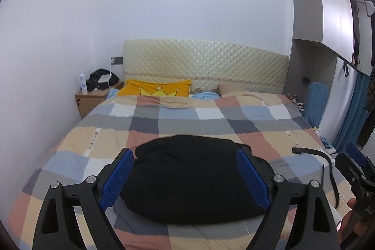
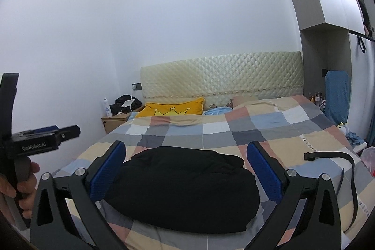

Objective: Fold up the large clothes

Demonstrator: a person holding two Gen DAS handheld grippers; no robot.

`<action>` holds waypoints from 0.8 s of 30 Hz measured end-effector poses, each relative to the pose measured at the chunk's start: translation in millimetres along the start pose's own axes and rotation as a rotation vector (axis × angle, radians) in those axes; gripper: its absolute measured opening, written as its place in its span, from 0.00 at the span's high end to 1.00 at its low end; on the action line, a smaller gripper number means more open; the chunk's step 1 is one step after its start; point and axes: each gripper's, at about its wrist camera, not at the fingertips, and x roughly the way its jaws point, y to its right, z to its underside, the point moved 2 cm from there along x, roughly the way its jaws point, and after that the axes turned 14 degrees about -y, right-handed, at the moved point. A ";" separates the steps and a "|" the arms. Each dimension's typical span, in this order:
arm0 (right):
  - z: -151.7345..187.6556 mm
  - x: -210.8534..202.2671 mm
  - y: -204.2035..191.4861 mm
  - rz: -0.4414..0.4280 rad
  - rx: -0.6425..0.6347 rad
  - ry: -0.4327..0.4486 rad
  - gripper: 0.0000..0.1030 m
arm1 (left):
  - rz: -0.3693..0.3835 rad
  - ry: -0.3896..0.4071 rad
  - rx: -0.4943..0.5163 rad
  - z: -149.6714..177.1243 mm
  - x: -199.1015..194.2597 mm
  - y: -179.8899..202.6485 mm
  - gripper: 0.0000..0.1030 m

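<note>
A black garment lies in a folded, rounded bundle on the checked bed cover near the foot of the bed. It also shows in the right wrist view. My left gripper is open, its blue pads wide apart above the bundle, holding nothing. My right gripper is open and empty too, hovering above the same bundle. The left gripper shows from the side in the right wrist view, and the right gripper shows at the edge of the left wrist view.
A black belt curls on the cover to the right of the garment. A yellow crown pillow and a quilted headboard are at the far end. A wooden nightstand stands at the far left, a blue chair at the right.
</note>
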 end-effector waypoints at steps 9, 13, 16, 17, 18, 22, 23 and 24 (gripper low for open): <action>31.9 -2.8 -19.5 0.011 -0.044 -0.034 0.00 | 0.000 -0.076 -0.031 37.8 21.8 -6.0 0.13; 46.8 -0.6 -20.2 0.025 -0.041 -0.056 0.00 | -0.005 -0.090 -0.032 49.0 28.0 -5.6 0.13; 57.8 1.1 -17.7 0.031 -0.034 -0.076 0.00 | -0.008 -0.091 -0.028 57.6 29.6 -4.4 0.13; 61.1 2.5 -16.8 0.031 -0.030 -0.085 0.00 | -0.016 -0.092 -0.026 60.6 30.4 -4.1 0.13; 64.0 3.4 -15.4 0.028 -0.026 -0.090 0.00 | -0.021 -0.093 -0.026 63.4 30.6 -3.5 0.13; 79.4 11.2 -10.6 0.022 -0.001 -0.132 0.00 | -0.015 -0.116 -0.020 72.9 35.3 -2.1 0.13; 82.6 12.7 -10.7 0.028 -0.002 -0.141 0.00 | -0.014 -0.125 -0.018 75.4 37.1 -1.6 0.13; 86.2 14.6 -10.9 0.038 -0.006 -0.152 0.00 | -0.015 -0.129 -0.017 77.0 37.7 -0.5 0.13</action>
